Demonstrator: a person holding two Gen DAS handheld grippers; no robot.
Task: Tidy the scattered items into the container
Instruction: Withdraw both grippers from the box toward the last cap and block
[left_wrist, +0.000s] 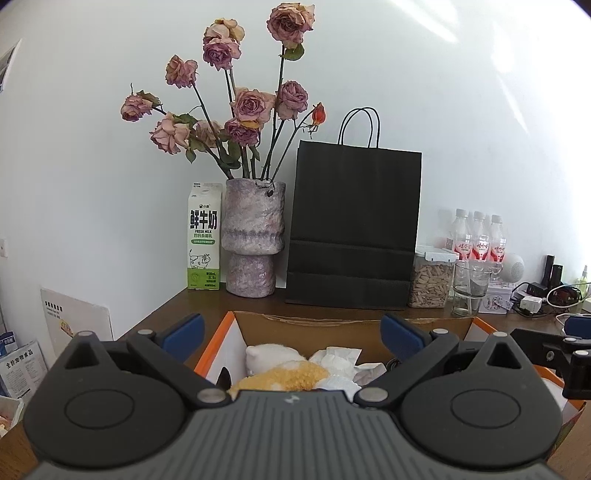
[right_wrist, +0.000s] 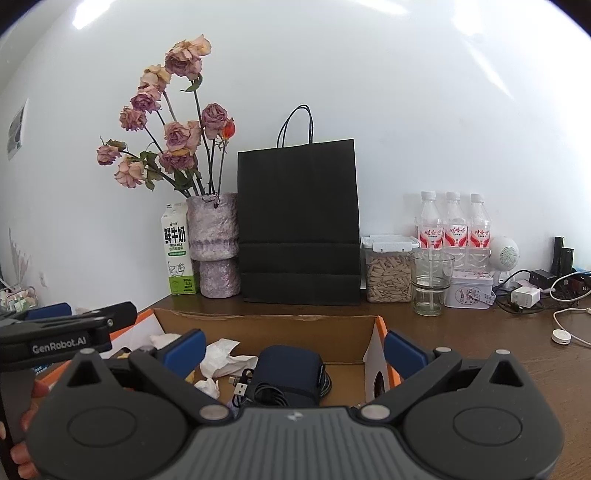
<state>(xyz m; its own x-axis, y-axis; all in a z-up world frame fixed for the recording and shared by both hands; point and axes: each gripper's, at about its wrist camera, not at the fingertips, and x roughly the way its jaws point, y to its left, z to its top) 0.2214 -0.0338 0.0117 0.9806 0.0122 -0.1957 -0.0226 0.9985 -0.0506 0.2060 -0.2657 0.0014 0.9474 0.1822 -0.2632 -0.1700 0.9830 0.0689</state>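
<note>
An open cardboard box (left_wrist: 314, 322) with orange edges stands on the brown table, right under both grippers. In the left wrist view it holds a white and yellow plush toy (left_wrist: 280, 369) and crumpled tissues (left_wrist: 340, 360). My left gripper (left_wrist: 293, 334) hangs over it, open, with nothing between its blue pads. The right wrist view shows a navy pouch (right_wrist: 290, 369), a black USB cable (right_wrist: 258, 391) and a crumpled tissue (right_wrist: 221, 354) in the box (right_wrist: 258, 326). My right gripper (right_wrist: 295, 350) is open and empty above them. A finger of the left gripper (right_wrist: 92, 321) reaches in from the left.
Along the wall stand a milk carton (left_wrist: 204, 236), a vase of dried roses (left_wrist: 253, 236), a black paper bag (left_wrist: 354, 229), a jar of seeds (right_wrist: 389, 271), a glass (right_wrist: 430, 282), three bottles (right_wrist: 456, 229) and a tin (right_wrist: 469, 290). Chargers and cables (right_wrist: 524, 295) lie at the right.
</note>
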